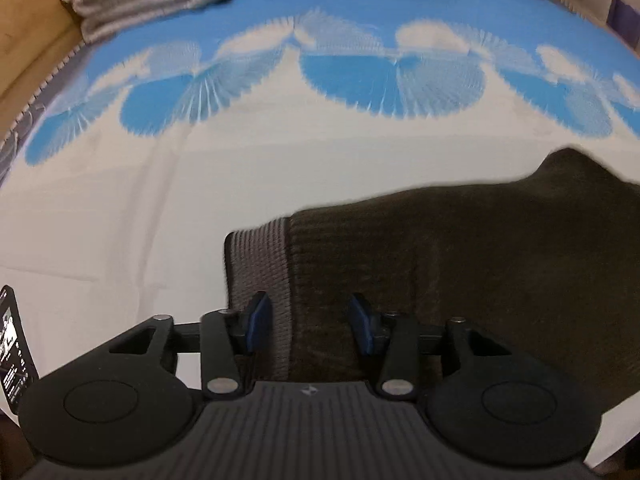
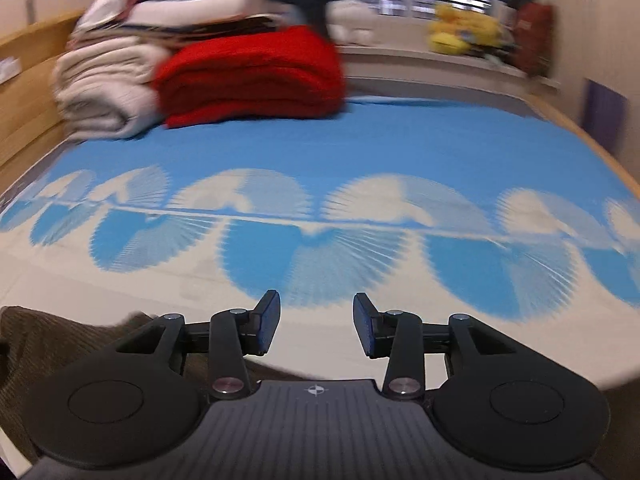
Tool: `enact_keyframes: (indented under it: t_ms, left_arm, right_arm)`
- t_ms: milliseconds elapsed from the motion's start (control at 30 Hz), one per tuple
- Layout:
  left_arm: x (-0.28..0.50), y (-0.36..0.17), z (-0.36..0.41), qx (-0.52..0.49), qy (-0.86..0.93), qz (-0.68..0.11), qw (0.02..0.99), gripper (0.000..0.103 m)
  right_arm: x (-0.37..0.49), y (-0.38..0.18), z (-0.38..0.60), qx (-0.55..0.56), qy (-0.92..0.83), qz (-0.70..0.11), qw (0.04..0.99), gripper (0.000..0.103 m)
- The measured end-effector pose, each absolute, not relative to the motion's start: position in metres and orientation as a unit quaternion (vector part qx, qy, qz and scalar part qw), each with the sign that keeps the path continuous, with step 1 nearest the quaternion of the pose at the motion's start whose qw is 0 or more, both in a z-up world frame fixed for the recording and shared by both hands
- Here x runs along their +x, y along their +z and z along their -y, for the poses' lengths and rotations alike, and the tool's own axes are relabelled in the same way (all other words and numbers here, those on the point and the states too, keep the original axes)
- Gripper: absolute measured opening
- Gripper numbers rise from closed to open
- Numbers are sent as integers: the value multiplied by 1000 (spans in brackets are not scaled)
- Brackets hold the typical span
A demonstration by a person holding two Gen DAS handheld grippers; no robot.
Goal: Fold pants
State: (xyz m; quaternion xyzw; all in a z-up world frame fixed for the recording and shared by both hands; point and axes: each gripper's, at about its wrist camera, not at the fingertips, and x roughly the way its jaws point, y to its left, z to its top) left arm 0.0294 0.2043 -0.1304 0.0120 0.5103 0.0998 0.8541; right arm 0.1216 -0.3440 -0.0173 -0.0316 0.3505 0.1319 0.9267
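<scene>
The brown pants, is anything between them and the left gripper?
Nothing visible is in the way. The left gripper hangs right over the brown pants, its open jaws either side of the ribbed grey waistband, with only air between.

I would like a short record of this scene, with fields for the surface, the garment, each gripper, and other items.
surface: bed sheet, white with blue fan pattern
garment: dark brown pants, grey ribbed cuff toward left gripper
left gripper: jaws apart, over the cuff, no grip visible
right gripper: open, nothing between the jaws
other items: red blanket, pale folded bedding, phone
</scene>
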Motion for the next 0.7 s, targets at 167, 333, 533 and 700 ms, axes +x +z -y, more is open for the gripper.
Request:
enact_keyframes:
  t_ms: [167, 333, 533, 700]
  left_arm:
    - [20, -118, -167, 36, 74, -490, 868, 49]
    - [19, -109, -134, 50, 57, -472, 878, 49]
    - [9, -99, -107, 30, 53, -459, 887, 49]
    - [-10, -102, -76, 1, 27, -469, 883, 49]
  right_arm:
    - [65, -2, 430, 3, 57, -338, 939, 51]
    - [13, -11, 506, 22, -2, -347, 938, 52]
    - [-18, -32, 579, 52, -63, -356, 931, 51]
    - [-29, -48, 631, 126, -106, -362, 918, 51]
